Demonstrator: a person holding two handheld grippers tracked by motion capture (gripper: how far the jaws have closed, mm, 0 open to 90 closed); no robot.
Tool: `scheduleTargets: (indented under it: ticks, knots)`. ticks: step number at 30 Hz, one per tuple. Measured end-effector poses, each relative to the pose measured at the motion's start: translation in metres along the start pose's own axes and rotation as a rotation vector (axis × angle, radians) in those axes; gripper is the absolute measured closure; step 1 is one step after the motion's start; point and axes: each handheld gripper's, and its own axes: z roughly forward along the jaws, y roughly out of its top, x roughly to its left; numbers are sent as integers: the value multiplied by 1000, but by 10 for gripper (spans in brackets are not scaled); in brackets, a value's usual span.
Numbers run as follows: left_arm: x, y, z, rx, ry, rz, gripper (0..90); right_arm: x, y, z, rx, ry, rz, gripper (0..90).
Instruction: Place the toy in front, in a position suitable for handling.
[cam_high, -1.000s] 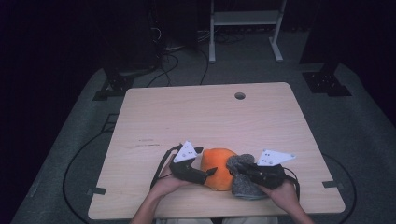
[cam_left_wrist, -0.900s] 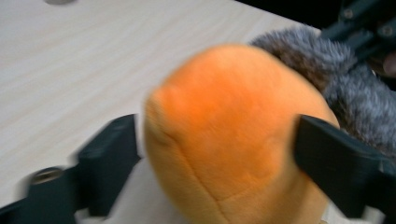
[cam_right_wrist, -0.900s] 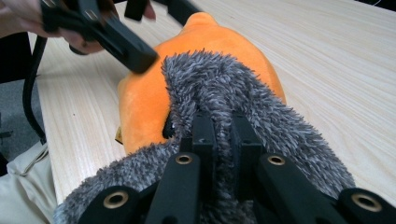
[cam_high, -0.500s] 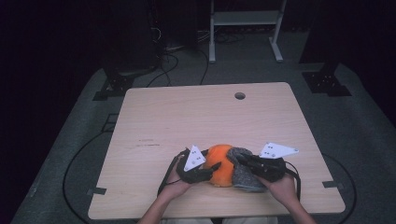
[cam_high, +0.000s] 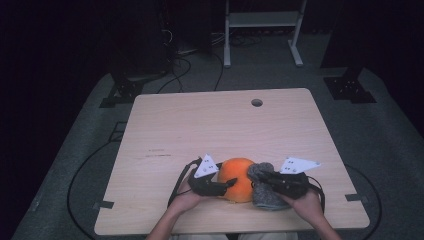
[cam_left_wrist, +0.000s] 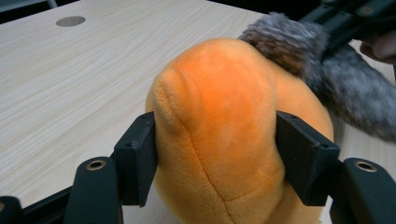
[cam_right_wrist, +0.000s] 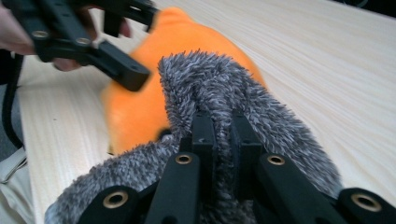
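The round orange plush toy (cam_high: 239, 178) lies at the table's six o'clock edge, squeezed between the left gripper (cam_left_wrist: 215, 154) jaws, which just reopened slightly, while the right gripper (cam_right_wrist: 219, 135), at its three o'clock, is clamped on grey fuzzy fabric (cam_right_wrist: 261, 121).

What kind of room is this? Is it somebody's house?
Probably not a house; it looks like a recording lab. A bare wooden table stands on grey carpet in a dark room, with black cables and equipment stands around it.

Dark lab, bare wooden table (cam_high: 200, 125), floor cables (cam_high: 185, 65), equipment stands (cam_high: 260, 30)
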Motion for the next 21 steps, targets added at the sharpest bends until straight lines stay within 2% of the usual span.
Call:
scheduleTargets:
  ticks: [3,4,5,6,7,9,10,11,12,13,18,20,21]
  knots:
    - [1,-3,-1,-9,-11,8,354,-9,-5,-4,23,-44,33,823]
    - [1,-3,-1,-9,-11,8,356,-9,-5,-4,23,-44,33,823]
    - [0,-4,-2,-12,-12,25,360,-11,-5,-6,18,-37,56,823]
    - [0,-4,-2,-12,-12,25,362,-11,-4,-6,11,-32,64,823]
    - [-1,-4,-3,-17,-10,50,364,-9,-1,-7,-5,-27,67,823]
    - [-2,-5,-3,-20,-10,61,366,-8,2,-7,-20,-20,64,823]
    - [-3,-5,-4,-22,-12,76,369,-5,10,-6,-64,7,73,823]
    - [-7,-4,-4,-25,-10,112,371,-2,15,-5,-76,27,77,822]
    - [-7,-4,-4,-25,-10,112,371,-2,15,-5,-76,27,77,822]
    - [-11,-5,-5,-18,-1,158,372,4,22,0,-71,25,41,821]
    - [-9,-7,-8,-20,-3,164,373,0,22,6,-59,37,53,823]
    - [-10,-6,-8,-24,-5,165,373,-6,17,5,-45,25,71,823]
    - [-11,-7,-8,-26,-3,171,372,-13,11,3,-27,10,98,822]
